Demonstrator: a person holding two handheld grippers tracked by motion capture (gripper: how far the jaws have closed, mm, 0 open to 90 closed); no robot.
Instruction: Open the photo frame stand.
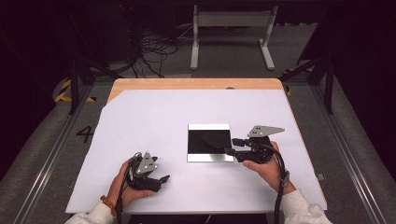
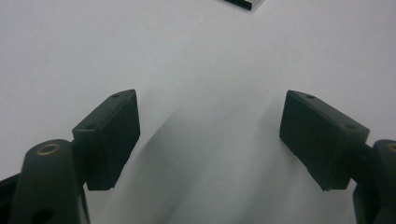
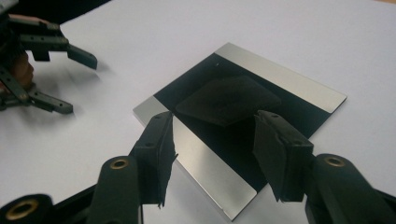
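1. Nearest the person, the left gripper (image 1: 161, 178) rests low on the white sheet (image 1: 140, 121) in the left hand (image 1: 122, 186). In the left gripper view its jaws stand spread wide with only bare sheet between them, so it has no part in the work at this moment.

2. Further in, the right gripper (image 3: 212, 140), held in the right hand (image 1: 266, 168), sits at the near right edge of the tray (image 3: 285, 77). Its jaws are parted and nothing is pinched; the pads (image 3: 161, 140) stand over the tray's near corner and touch neither tray nor cloth.

3. The tray is a flat square with a black middle and 2 silver bands, lying on the sheet near the table's centre. On its black field lies a dark cloth (image 3: 229, 100), folded to a rough diamond; black on black, so its exact edges are hard to read.

4. Judged from this, the cloth looks already laid on the tray and let go. What is left seems small: drawing the right gripper away, or 1 more fold if the piece should be smaller.

5. Farthest off, the wooden table edge (image 1: 196, 84) shows beyond the sheet.
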